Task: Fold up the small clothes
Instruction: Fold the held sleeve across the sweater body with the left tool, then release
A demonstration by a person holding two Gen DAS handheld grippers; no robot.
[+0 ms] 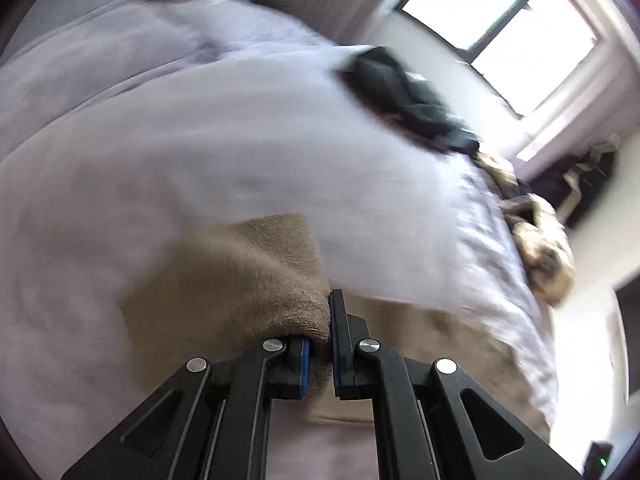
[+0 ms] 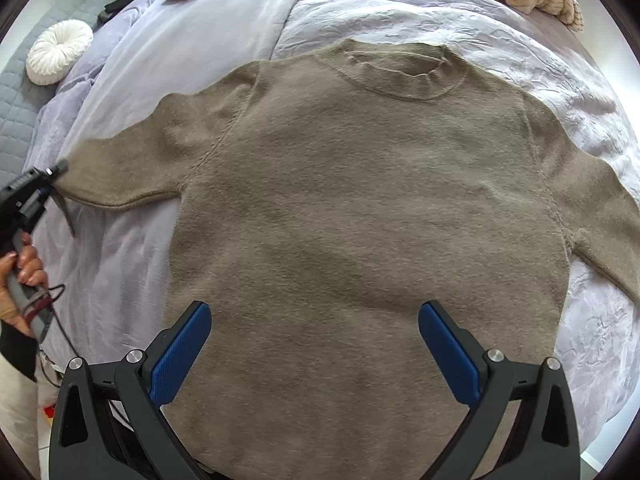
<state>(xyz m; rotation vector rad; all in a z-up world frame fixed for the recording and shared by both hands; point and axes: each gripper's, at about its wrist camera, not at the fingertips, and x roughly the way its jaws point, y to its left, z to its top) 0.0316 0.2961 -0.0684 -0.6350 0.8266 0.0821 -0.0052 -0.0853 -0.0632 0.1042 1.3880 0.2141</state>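
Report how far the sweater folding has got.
Done: the brown sweater lies spread flat on the lilac bedcover, neckline away from the camera. In hand: the left gripper is shut on the end of one sleeve; the right gripper hovers open over the hem. Left: every fold; the other sleeve lies untouched.

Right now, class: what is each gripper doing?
Left gripper: closed on the sweater's sleeve cuff.
Right gripper: open, empty, above the sweater.

Each black claw (image 2: 314,350) has blue ribbed pads (image 2: 180,354) and silver screws.
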